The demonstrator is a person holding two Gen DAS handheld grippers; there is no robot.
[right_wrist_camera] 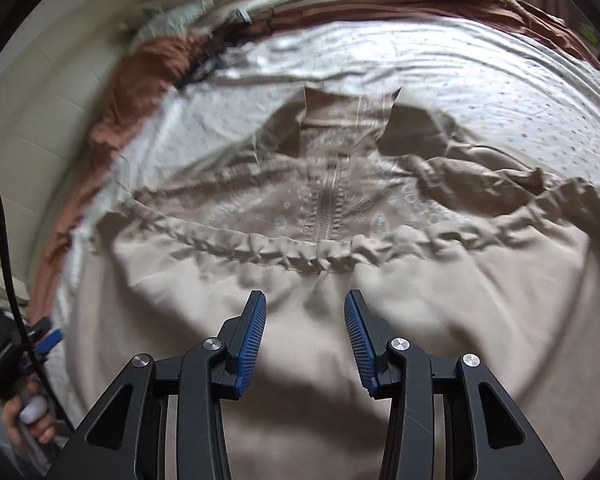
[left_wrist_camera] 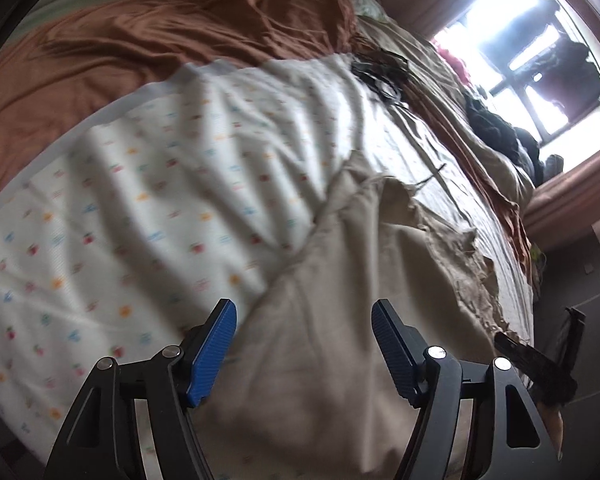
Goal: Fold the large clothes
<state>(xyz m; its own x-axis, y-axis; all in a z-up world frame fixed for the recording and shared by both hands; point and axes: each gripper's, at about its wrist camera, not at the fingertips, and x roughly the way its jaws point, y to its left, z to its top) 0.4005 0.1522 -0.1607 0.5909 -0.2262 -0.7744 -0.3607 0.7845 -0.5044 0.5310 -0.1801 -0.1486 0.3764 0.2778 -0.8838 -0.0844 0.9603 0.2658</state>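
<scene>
Seemingly, dress (right_wrist_camera: 320, 208) beneath hand-held gripper (right_wrist_camera: 306, 300)

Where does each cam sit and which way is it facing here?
Left wrist: on the left gripper, tilted down across the bed; jaws open over the beige garment; patterned sheet alongside.
Right wrist: on the right gripper, facing down at the garment's gathered waist; jaws open; a hand at left.
Shared: garment, sheet.

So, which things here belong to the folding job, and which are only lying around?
For the job:
- beige dress
- left claw, open
- right claw, open

Lying about:
- printed white sheet
- rust-brown cloth
- dark clothes by the window
</scene>
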